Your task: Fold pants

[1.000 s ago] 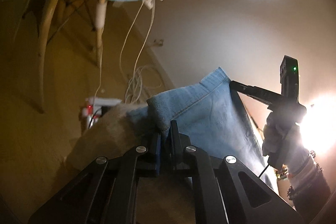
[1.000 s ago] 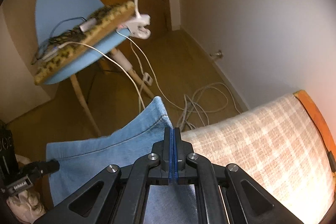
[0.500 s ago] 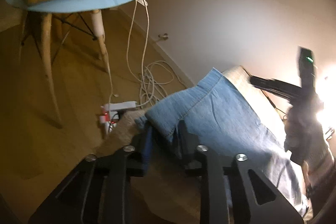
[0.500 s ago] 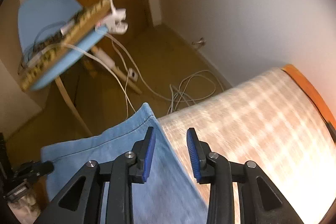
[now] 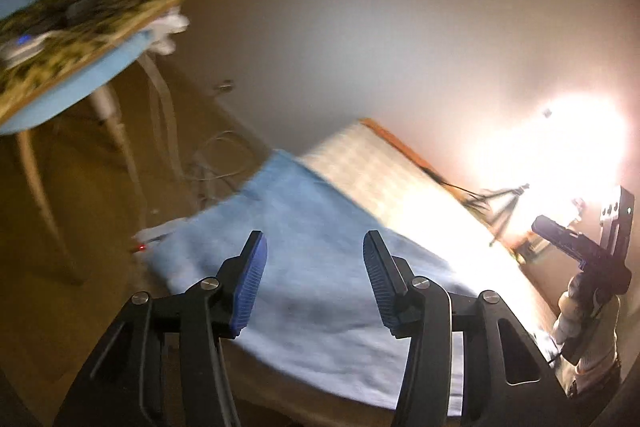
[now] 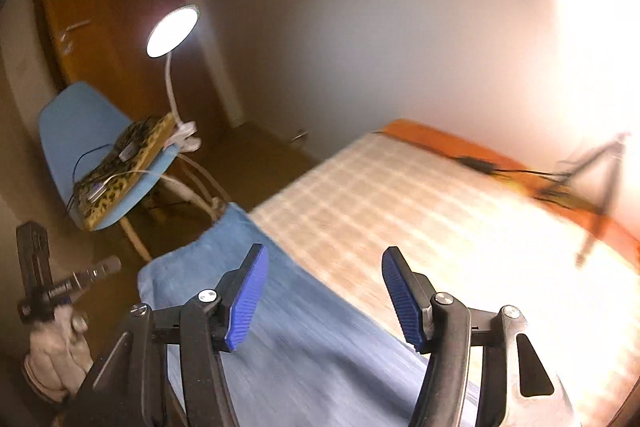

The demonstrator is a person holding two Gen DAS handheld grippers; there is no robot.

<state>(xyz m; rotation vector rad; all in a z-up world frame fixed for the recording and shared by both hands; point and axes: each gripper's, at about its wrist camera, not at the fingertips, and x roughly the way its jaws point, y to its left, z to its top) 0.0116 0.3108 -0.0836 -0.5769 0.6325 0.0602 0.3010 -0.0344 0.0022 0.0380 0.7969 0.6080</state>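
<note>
Left view: my left gripper (image 5: 312, 281) spread, jaws just opened, nothing between; pants (image 5: 304, 267) flat on bed (image 5: 384, 167), far end at edge near chair (image 5: 60, 99).

Right view: my right gripper (image 6: 322, 299) spread, just opened, empty, pants (image 6: 300, 339) below. Risk: overhanging end could slide off the edge, undoing fold.

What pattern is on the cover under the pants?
A pale beige-and-white check on the cover, clearest in the right wrist view.
</note>
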